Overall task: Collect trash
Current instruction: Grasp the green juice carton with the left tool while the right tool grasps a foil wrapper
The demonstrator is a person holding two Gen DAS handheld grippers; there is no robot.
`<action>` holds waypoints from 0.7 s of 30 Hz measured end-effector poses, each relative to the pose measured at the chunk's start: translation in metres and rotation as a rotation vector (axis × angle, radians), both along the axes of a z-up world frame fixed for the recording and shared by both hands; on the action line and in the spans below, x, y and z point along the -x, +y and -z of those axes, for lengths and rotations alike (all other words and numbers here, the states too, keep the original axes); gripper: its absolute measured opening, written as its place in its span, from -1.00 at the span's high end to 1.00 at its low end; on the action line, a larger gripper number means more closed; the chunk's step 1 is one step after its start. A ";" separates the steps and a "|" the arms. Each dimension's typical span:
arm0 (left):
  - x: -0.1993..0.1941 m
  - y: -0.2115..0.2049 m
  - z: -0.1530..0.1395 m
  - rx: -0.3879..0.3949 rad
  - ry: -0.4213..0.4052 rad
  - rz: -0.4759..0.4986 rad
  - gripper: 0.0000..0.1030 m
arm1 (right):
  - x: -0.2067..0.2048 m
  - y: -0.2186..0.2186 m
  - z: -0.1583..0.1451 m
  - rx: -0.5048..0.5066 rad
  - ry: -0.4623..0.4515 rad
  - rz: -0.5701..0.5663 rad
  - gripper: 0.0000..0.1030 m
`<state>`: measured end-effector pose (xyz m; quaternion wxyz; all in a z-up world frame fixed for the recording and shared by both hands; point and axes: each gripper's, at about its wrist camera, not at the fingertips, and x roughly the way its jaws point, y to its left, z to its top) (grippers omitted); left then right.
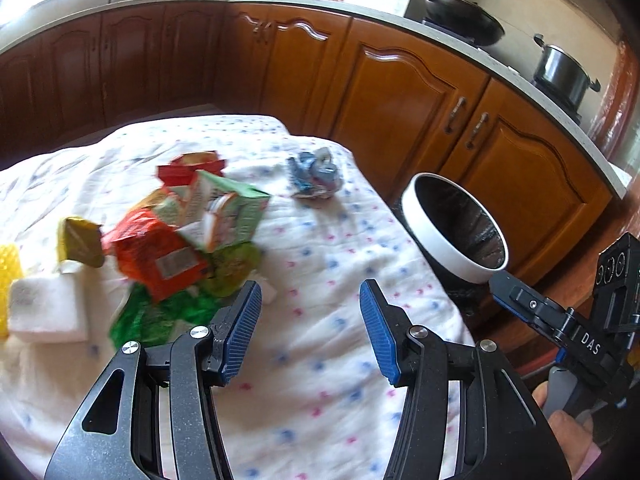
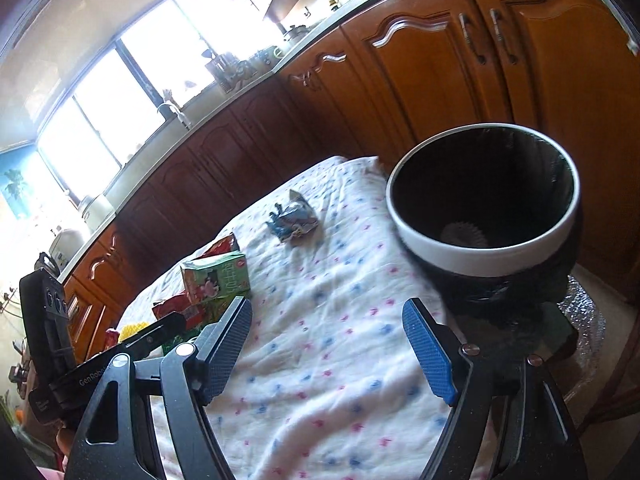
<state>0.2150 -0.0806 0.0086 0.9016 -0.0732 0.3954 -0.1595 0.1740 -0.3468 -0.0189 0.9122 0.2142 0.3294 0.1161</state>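
Wooden kitchen cabinets (image 1: 400, 92) behind a dotted white tablecloth (image 1: 320, 320).

Left gripper (image 1: 310, 334) open and empty above cloth-covered bench (image 1: 328, 380), heap of wrappers and cartons (image 1: 188, 236) left of bin (image 1: 456, 226), crumpled blue wrapper (image 1: 316, 174) between heap and bin, right gripper (image 1: 560, 320) just below bin.

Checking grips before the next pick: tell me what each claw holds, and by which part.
Nothing is held. The left claw and the right claw both stand open over the cloth, with only bare cloth between their pads.
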 end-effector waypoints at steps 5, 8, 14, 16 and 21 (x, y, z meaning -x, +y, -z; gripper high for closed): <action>0.000 0.019 -0.002 -0.001 -0.008 -0.024 0.00 | -0.009 0.017 0.001 0.010 0.003 -0.026 -0.54; -0.004 0.027 -0.004 0.000 -0.010 -0.039 0.00 | -0.017 0.025 0.002 0.018 0.007 -0.042 -0.54; -0.013 0.037 -0.005 -0.014 -0.014 -0.058 -0.07 | -0.039 0.038 0.003 0.039 0.016 -0.075 -0.54; -0.016 0.039 -0.005 -0.024 -0.017 -0.061 -0.11 | -0.052 0.043 0.002 0.050 0.017 -0.092 -0.54; -0.032 0.042 -0.006 -0.058 -0.021 -0.065 -0.27 | -0.086 0.050 0.002 0.053 0.030 -0.127 -0.54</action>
